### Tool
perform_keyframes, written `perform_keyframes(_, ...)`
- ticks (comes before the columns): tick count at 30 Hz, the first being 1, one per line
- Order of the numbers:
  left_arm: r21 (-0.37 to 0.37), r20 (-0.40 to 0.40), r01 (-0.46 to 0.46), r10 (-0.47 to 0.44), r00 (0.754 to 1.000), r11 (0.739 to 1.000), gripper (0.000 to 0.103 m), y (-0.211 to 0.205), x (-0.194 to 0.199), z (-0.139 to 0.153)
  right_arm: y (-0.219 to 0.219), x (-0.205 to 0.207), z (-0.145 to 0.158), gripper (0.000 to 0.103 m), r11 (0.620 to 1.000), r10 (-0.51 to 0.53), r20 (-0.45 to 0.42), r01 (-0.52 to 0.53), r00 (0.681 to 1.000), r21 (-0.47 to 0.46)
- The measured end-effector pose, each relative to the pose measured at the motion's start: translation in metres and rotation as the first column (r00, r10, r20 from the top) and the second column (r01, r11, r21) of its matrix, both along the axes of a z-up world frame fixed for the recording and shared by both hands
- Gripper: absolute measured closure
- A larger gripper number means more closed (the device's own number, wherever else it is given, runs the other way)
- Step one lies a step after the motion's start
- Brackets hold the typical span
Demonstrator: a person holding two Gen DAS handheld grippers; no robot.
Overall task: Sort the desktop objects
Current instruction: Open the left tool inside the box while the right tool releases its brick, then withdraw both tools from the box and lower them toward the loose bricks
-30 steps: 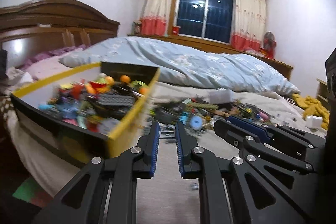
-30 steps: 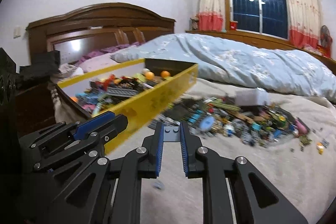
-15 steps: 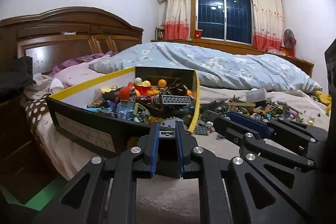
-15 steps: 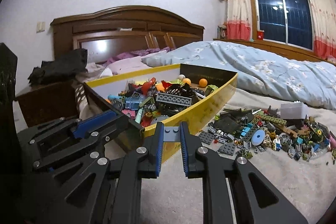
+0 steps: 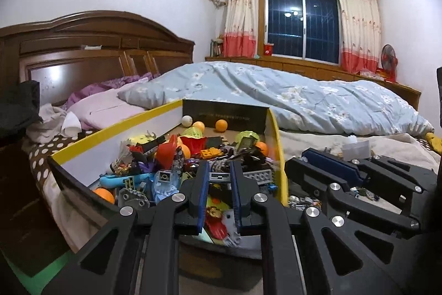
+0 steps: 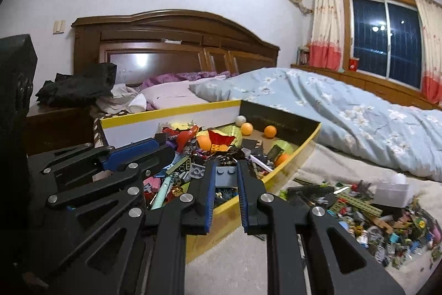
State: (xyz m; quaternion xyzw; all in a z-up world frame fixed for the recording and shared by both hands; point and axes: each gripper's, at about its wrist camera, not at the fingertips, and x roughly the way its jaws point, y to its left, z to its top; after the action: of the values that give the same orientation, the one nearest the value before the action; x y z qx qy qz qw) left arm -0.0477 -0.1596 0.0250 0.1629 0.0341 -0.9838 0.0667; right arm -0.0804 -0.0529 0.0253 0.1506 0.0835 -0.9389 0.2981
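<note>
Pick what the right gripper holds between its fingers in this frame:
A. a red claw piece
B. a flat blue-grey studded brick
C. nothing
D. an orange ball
B: in the right wrist view the right gripper is clamped on a flat blue-grey brick with two studs, held over the yellow-rimmed box.

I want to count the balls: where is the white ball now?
In both views, the white ball lies at the far end of the yellow box, left of two orange balls, near the dark end wall.
</note>
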Motion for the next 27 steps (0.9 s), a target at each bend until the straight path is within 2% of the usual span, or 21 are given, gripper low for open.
perform_keyframes(4,-0.021,0.023,-0.022,0.022,0.999,1.000,0.088,-0.006,-0.012,-0.001,-0.009,-0.015,-0.004,0.087,1.000,0.027,0.024,-0.027,0.999,-0.004)
perform_keyframes(10,-0.021,0.121,-0.062,0.064,0.991,0.998,0.088,-0.016,-0.026,-0.017,-0.021,-0.037,-0.026,0.087,0.998,0.069,0.153,-0.070,0.986,0.000)
perform_keyframes(14,0.026,0.141,-0.065,0.061,0.988,0.998,0.088,-0.022,-0.022,-0.024,-0.027,-0.030,-0.030,0.087,0.996,0.070,0.115,-0.076,0.991,0.045)
perform_keyframes(27,0.020,0.135,-0.088,0.084,0.987,0.996,0.087,-0.021,-0.020,-0.025,-0.027,-0.031,-0.032,0.087,0.995,0.081,0.122,-0.087,0.989,0.042)
